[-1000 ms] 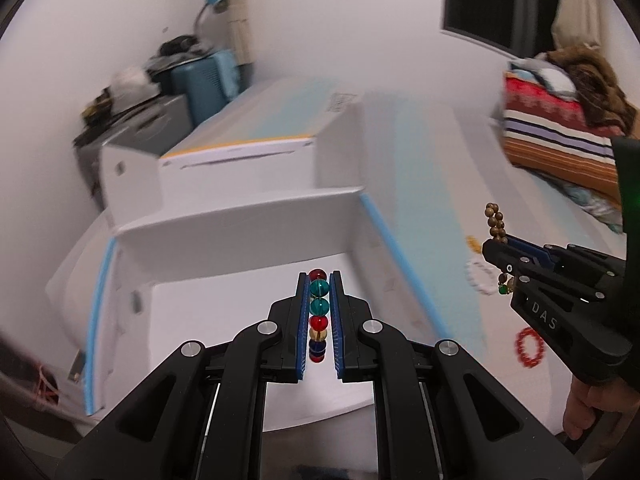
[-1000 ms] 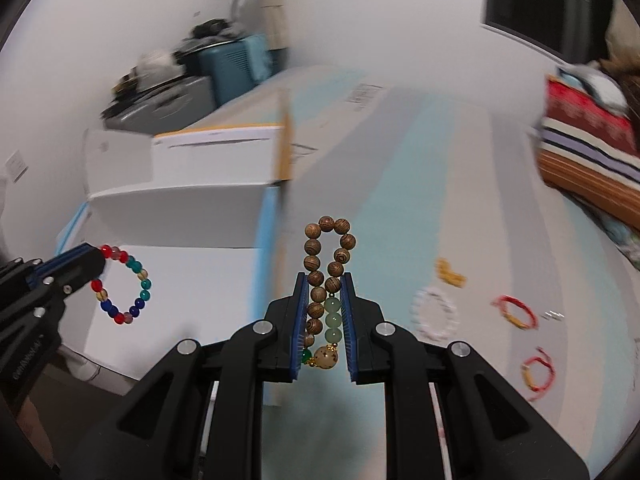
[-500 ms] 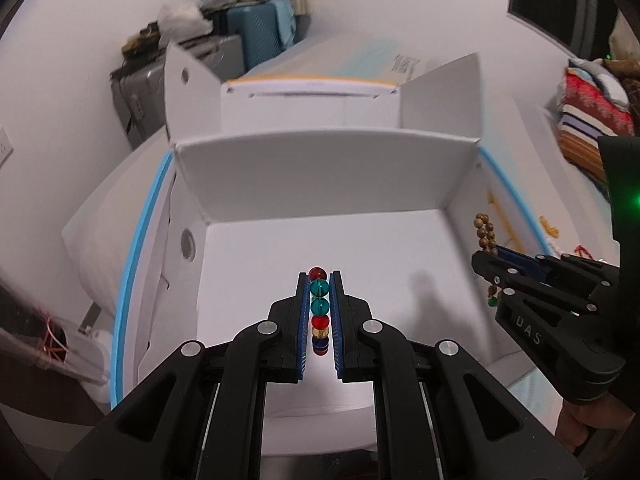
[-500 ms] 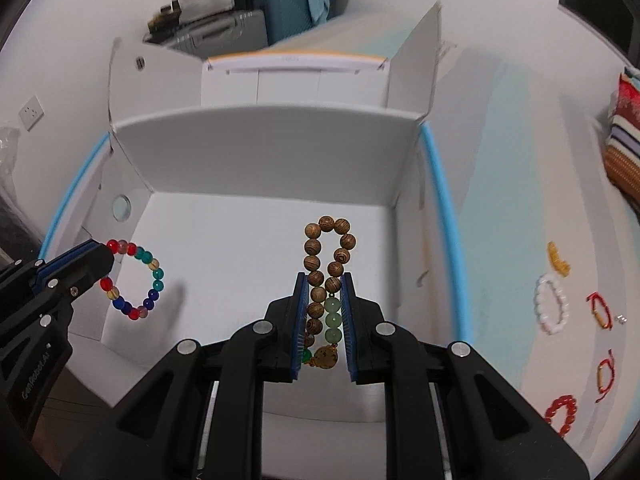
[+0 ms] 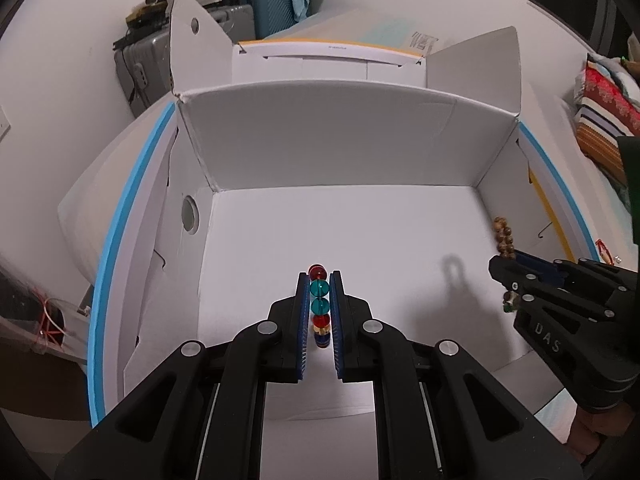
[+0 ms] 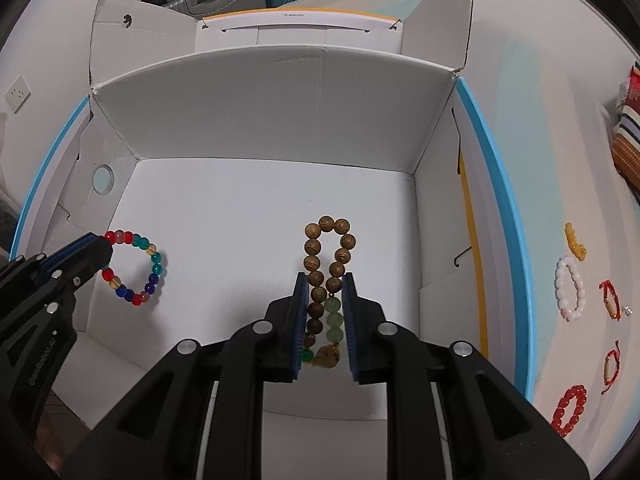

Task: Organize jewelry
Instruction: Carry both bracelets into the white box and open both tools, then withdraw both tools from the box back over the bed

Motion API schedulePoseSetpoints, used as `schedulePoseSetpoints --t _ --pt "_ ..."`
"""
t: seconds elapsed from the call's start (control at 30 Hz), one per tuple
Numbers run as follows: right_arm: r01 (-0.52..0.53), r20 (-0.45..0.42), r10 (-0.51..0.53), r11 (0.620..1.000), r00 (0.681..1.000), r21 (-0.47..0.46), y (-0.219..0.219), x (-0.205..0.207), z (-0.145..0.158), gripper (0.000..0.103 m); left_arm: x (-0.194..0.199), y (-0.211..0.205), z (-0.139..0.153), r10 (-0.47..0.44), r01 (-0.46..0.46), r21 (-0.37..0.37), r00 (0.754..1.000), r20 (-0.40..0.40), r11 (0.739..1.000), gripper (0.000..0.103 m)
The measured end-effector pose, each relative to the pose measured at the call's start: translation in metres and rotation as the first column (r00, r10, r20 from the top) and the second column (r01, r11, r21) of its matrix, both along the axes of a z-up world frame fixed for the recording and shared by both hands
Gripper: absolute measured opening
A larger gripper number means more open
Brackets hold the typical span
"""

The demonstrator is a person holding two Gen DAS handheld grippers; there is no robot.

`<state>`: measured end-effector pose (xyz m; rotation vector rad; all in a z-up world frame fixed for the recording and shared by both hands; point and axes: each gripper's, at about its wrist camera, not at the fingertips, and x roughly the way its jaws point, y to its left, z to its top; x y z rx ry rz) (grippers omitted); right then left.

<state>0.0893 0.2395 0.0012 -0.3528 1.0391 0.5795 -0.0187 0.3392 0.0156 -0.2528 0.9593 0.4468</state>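
Over the open white cardboard box (image 6: 280,128), flaps up, both my grippers hang above its bare white floor; nothing lies in it. My left gripper (image 5: 319,304) is clamped narrow on the multicolored glass bead bracelet (image 6: 134,268), red, teal and blue beads pinched edge-on between the blue pads (image 5: 302,320); from the right wrist view the loop hangs free off my left fingertips on the box's left side. My right gripper (image 6: 325,308) is closed on the wooden bead bracelet (image 6: 326,252), its brown loop sticking out past the tips, pale green beads and a gold charm squeezed between the pads. Outside the box to the right, on the pale striped surface (image 6: 520,160): a yellow bracelet (image 6: 574,241), white bead bracelet (image 6: 570,290), two red cord bracelets (image 6: 611,300), red bead bracelet (image 6: 568,410). Suitcases (image 5: 264,0) stand behind the box.
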Motion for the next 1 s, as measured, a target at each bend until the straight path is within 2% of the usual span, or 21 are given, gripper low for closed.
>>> schedulePoseSetpoints --t 0.07,0.13,0.23,0.27,0.33,0.4,0.43,0.5,0.6,0.77,1.0 --pt "0.001 0.011 -0.001 1.0 1.0 -0.008 0.0 -0.002 0.001 0.02 0.0 0.001 -0.002 0.007 -0.007 -0.002 1.0 -0.011 1.0 0.01" --pt "0.001 0.033 0.0 1.0 0.999 -0.007 -0.001 -0.005 0.003 0.038 -0.002 0.0 -0.001 0.012 -0.012 0.002 1.0 -0.015 1.0 0.01" --pt "0.003 0.051 -0.004 1.0 0.999 0.02 -0.005 -0.011 0.013 0.051 -0.007 -0.003 0.004 0.018 -0.018 0.018 1.0 -0.008 1.0 0.013" --pt "0.002 0.057 -0.004 1.0 0.998 0.028 -0.006 -0.013 0.017 0.053 -0.009 -0.005 0.008 0.021 -0.021 0.027 1.0 -0.002 0.999 0.019" --pt "0.002 0.077 -0.005 0.999 0.997 0.048 -0.01 -0.016 0.026 0.065 -0.016 -0.008 0.016 0.029 -0.029 0.045 0.999 0.017 0.999 0.034" --pt "0.004 0.102 -0.012 0.997 0.995 0.071 -0.02 -0.02 0.039 0.07 -0.024 -0.014 0.028 0.032 -0.035 0.059 0.998 0.056 0.998 0.052" --pt "0.008 0.119 -0.018 0.997 0.993 0.083 -0.025 -0.022 0.047 0.073 -0.026 -0.017 0.033 0.032 -0.036 0.065 0.997 0.069 0.997 0.055" --pt "0.02 0.149 -0.035 0.995 0.988 0.101 -0.036 -0.025 0.058 0.081 -0.03 -0.025 0.046 0.022 -0.03 0.074 0.994 0.103 0.997 0.069" --pt "0.054 0.209 -0.08 0.99 0.975 0.129 -0.059 -0.025 0.077 0.09 -0.036 -0.042 0.061 0.007 -0.02 0.086 0.989 0.151 0.996 0.082" --pt "0.093 0.259 -0.131 0.983 0.957 0.156 -0.1 -0.027 0.099 0.095 -0.034 -0.074 0.077 -0.03 0.012 0.093 0.979 0.2 0.996 0.096" --pt "0.187 0.292 -0.228 0.969 0.929 0.16 -0.164 -0.018 0.106 0.095 -0.016 -0.126 0.082 -0.109 0.088 0.104 0.972 0.21 0.991 0.097"
